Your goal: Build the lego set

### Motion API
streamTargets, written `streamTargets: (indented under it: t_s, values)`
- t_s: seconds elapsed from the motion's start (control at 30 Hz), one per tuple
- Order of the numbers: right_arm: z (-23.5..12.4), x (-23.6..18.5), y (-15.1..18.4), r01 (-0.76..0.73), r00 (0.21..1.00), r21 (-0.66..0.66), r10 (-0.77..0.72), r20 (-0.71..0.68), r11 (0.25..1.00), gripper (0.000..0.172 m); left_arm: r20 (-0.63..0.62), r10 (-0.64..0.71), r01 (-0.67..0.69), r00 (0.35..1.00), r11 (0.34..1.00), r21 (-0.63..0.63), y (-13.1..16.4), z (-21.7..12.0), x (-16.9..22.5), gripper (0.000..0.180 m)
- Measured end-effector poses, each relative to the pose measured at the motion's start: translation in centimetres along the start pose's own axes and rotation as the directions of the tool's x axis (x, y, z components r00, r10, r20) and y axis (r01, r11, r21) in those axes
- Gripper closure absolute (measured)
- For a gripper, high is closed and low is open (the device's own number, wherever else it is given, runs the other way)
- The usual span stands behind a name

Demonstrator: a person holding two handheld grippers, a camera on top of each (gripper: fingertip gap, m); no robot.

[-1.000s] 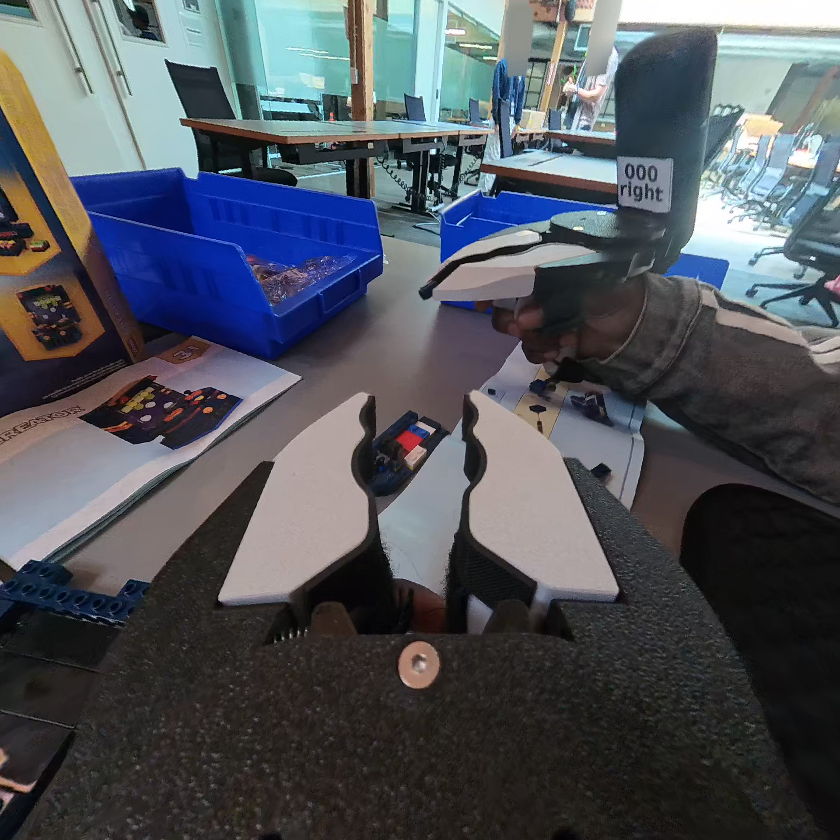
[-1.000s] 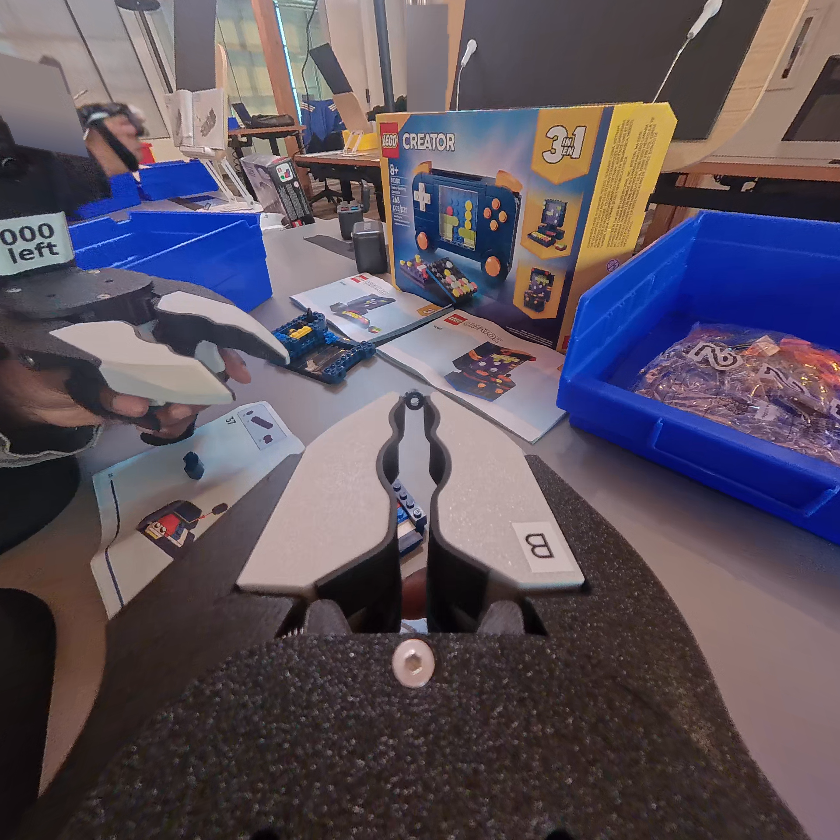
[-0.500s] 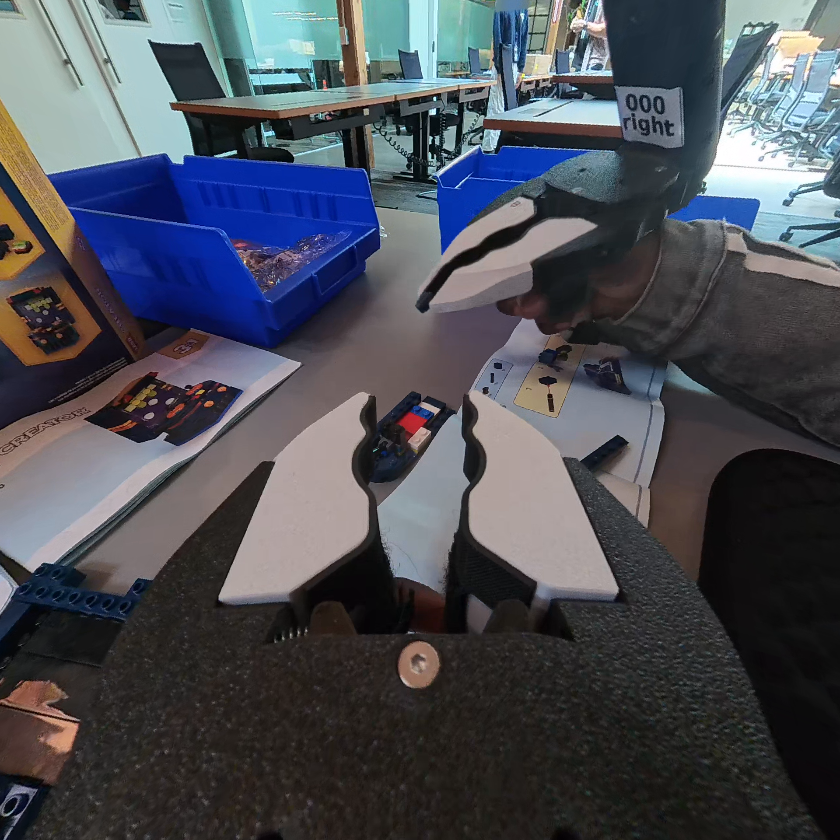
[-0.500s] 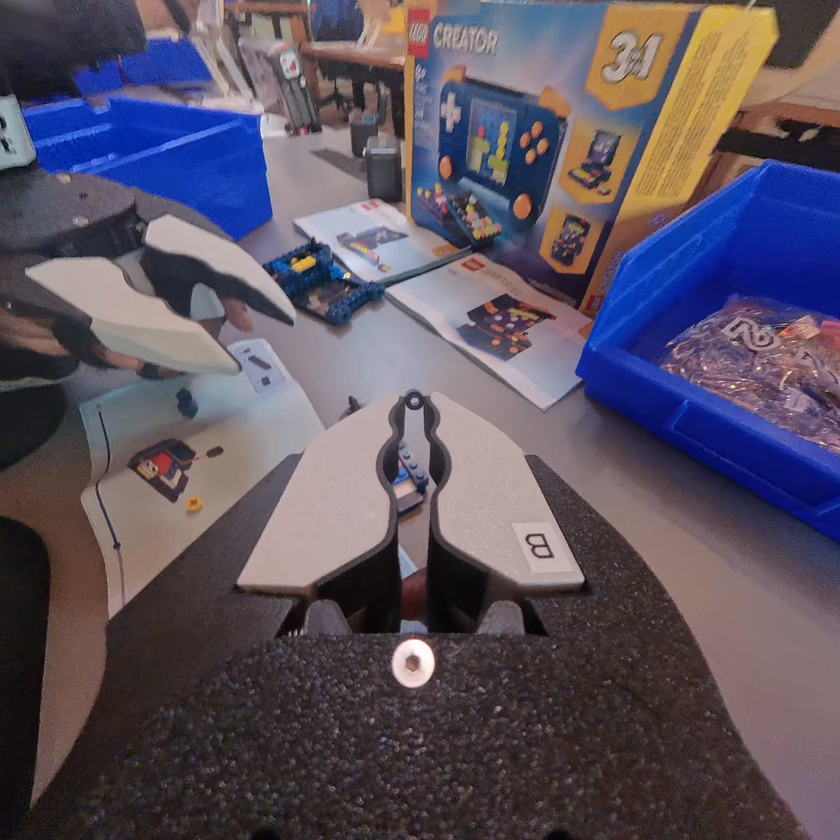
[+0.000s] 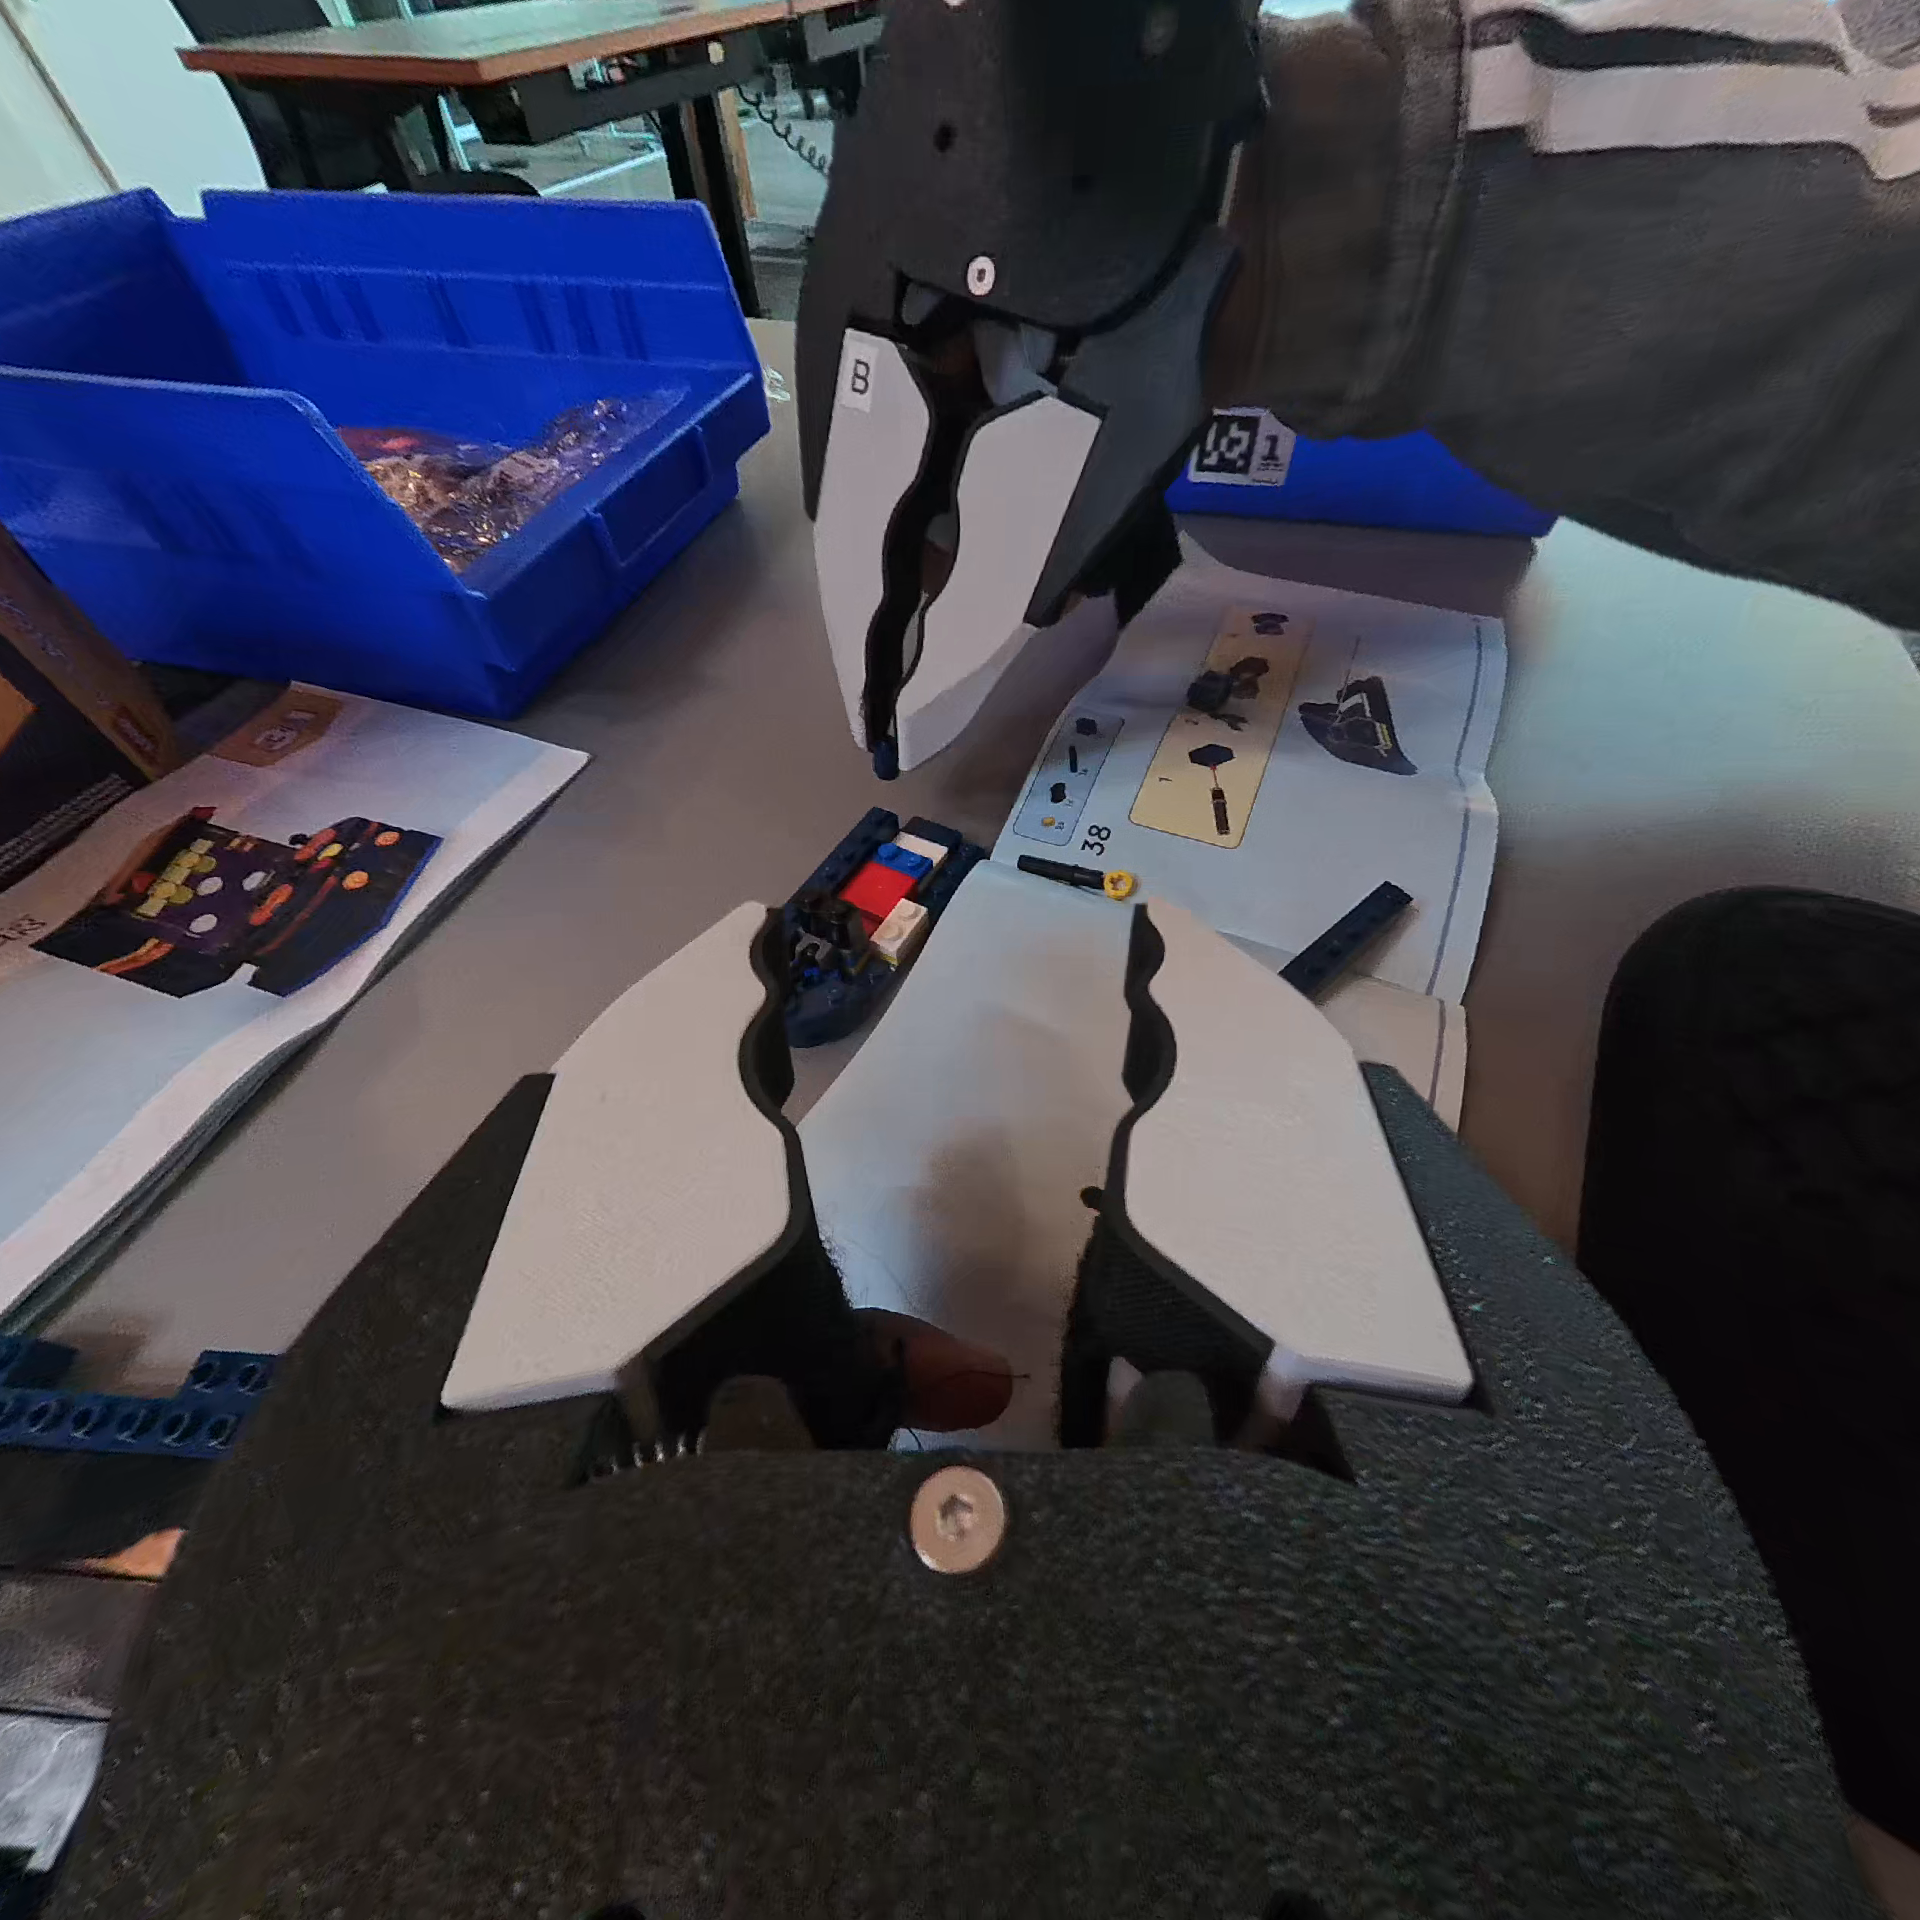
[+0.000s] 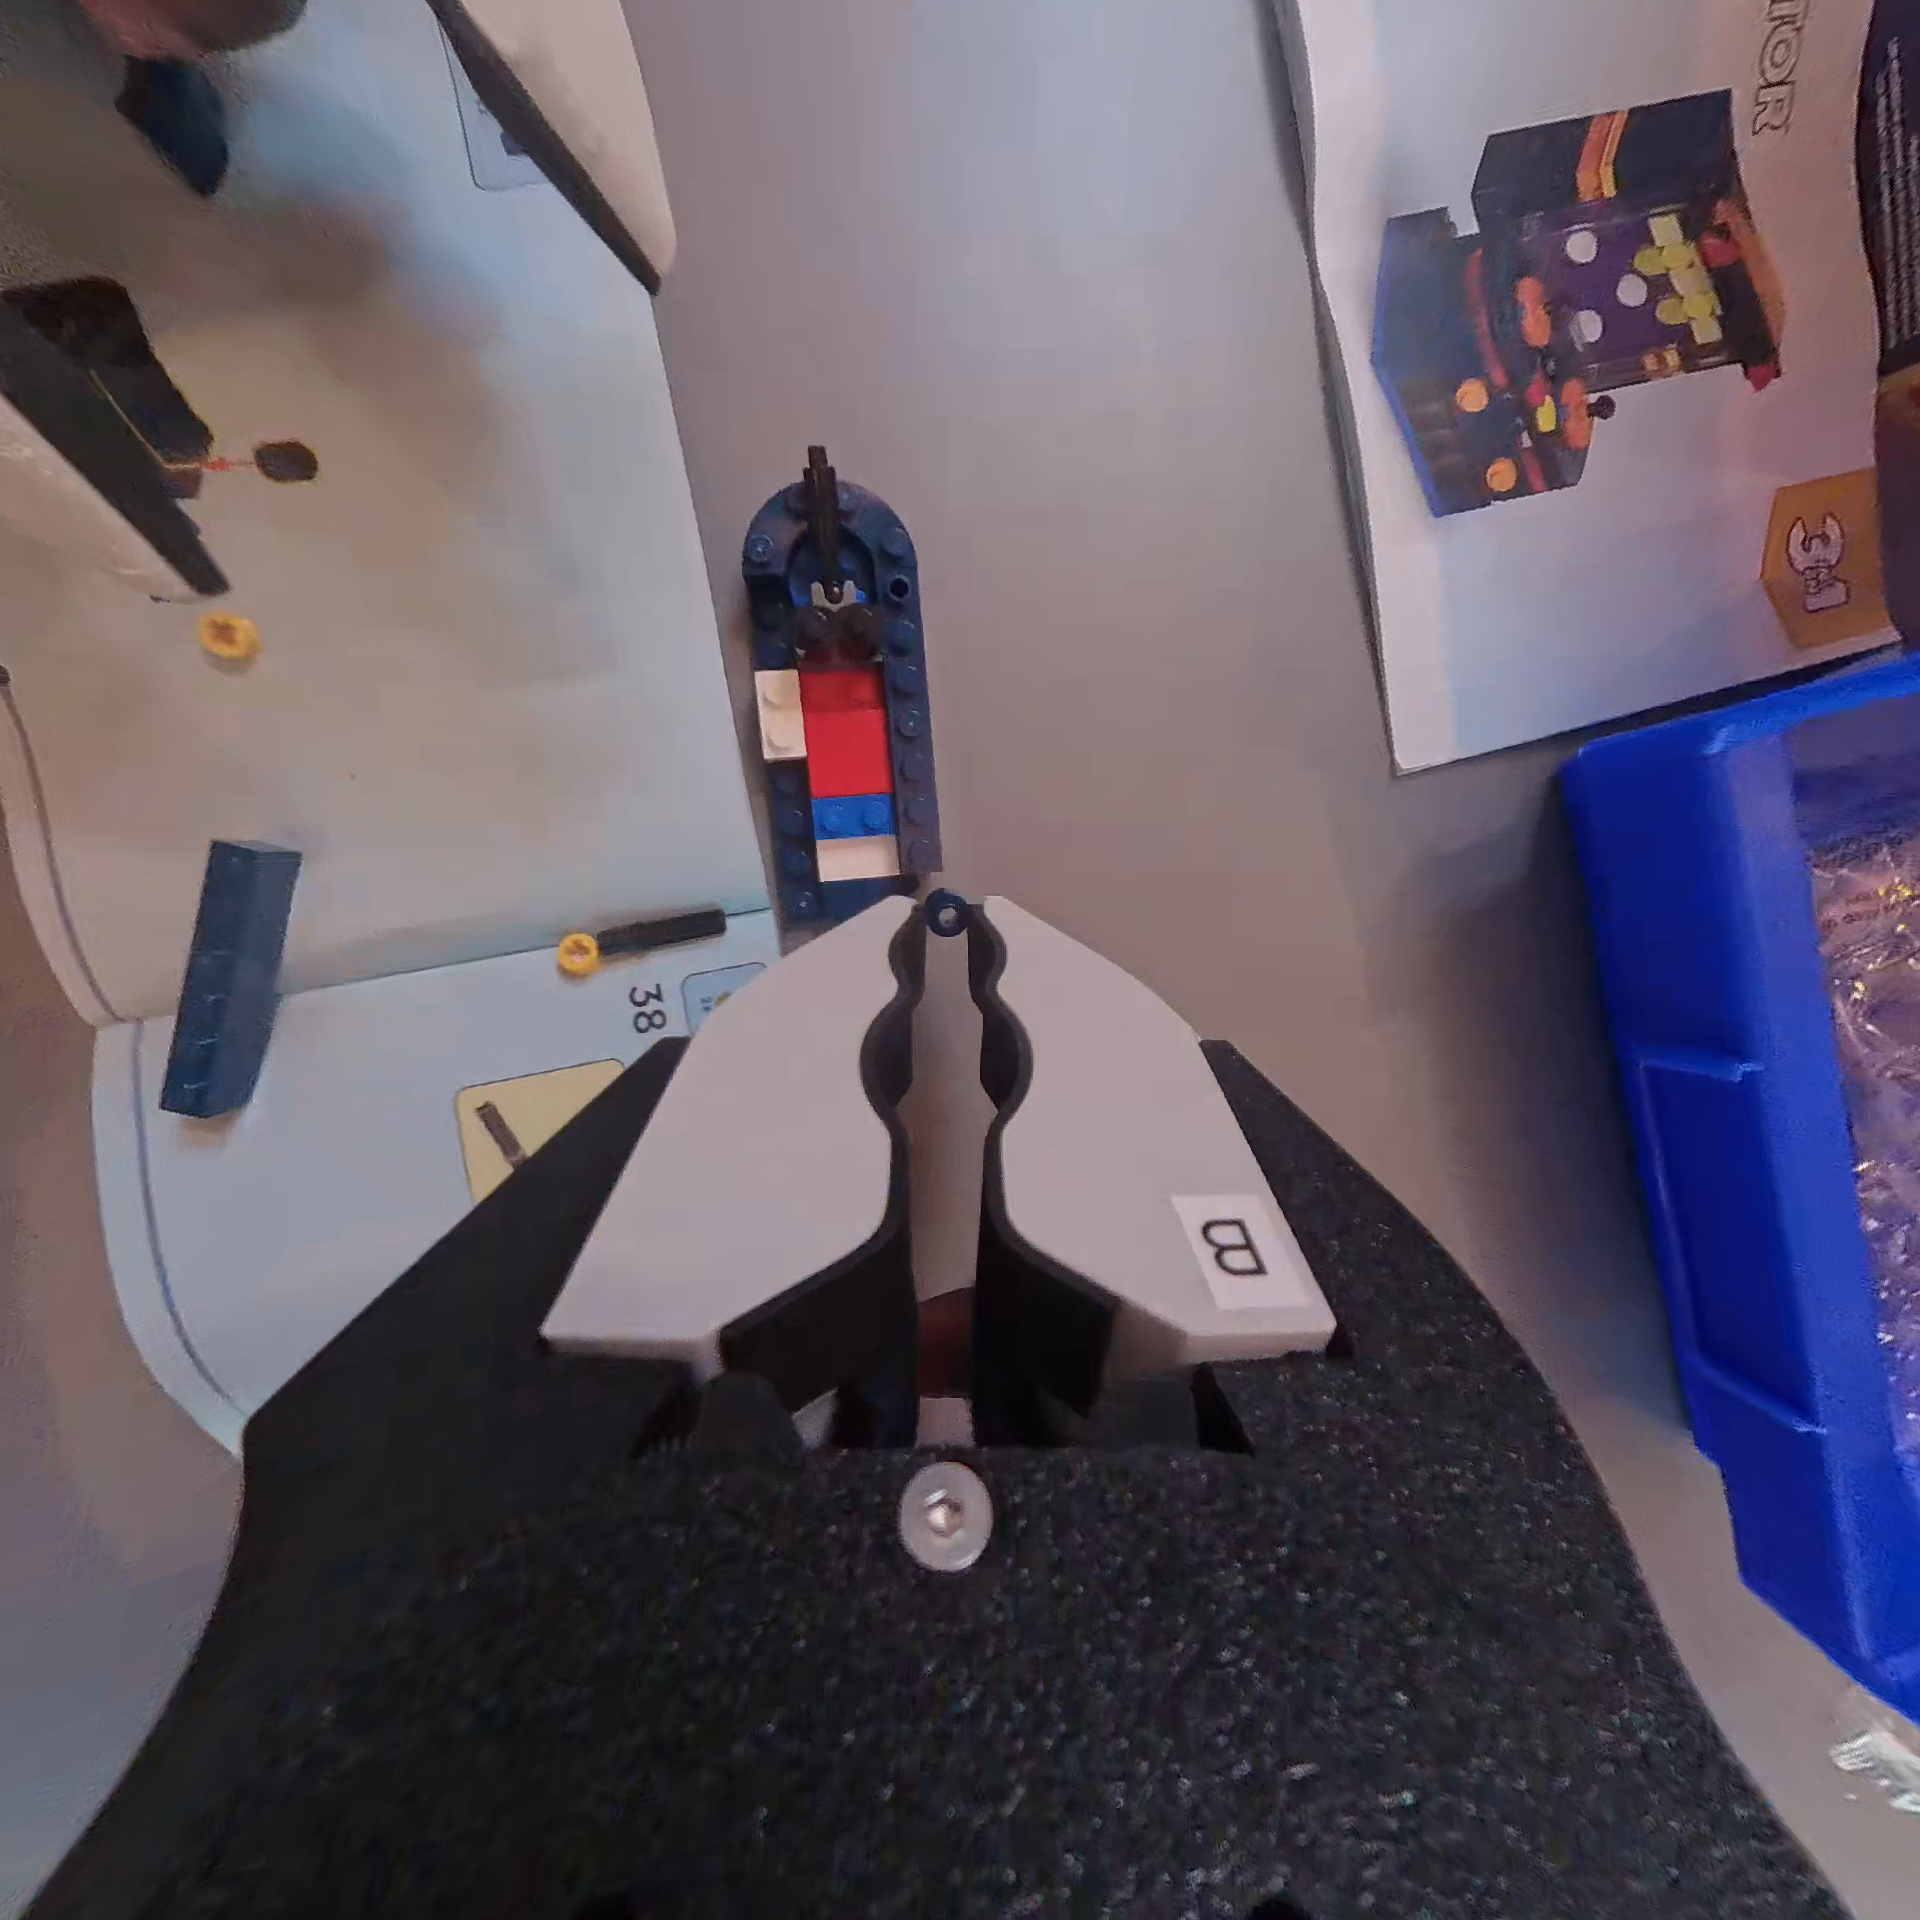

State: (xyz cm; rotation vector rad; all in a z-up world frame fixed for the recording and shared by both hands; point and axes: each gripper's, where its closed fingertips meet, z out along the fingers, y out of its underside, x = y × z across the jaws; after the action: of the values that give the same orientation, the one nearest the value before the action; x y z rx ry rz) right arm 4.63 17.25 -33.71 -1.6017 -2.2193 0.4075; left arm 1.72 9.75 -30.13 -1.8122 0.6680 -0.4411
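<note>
The right gripper (image 6: 943,920) pinches a tiny dark-blue round plastic stud (image 6: 945,918), poised at 6 o'clock of the dark-blue brick boat (image 6: 842,686); a slack pinch could drop it; the left gripper (image 5: 951,925) gapes, holding nothing.

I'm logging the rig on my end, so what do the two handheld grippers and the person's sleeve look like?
Both the left gripper and the right gripper have a rough, speckled black body, one silver screw at its middle, and two pale grey fingers with wavy black inner pads. The right one carries small white labels. The sleeve is grey with paler stripes.
</note>
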Motion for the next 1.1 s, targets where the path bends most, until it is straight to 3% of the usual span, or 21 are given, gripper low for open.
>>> streamTargets:
  t_s: [0.63,0.9,1.1]
  values:
    - [0.9,-0.5,-0.6,0.059,0.995,-0.043,-0.056,0.084,0.997,0.164,-0.016,-0.068,0.067,0.998,0.997,-0.049,0.7,0.3,-0.2,0.117]
    - [1.0,-0.5,-0.7,0.079,0.994,-0.080,-0.072,0.085,0.994,0.164,-0.067,-0.168,0.147,0.984,0.957,-0.250,3.3,1.4,0.3,0.107]
    - [1.0,-0.5,-0.8,0.084,0.994,-0.113,-0.075,0.085,0.990,0.164,-0.071,-0.209,0.181,0.975,0.942,-0.282,3.7,1.5,0.3,0.106]
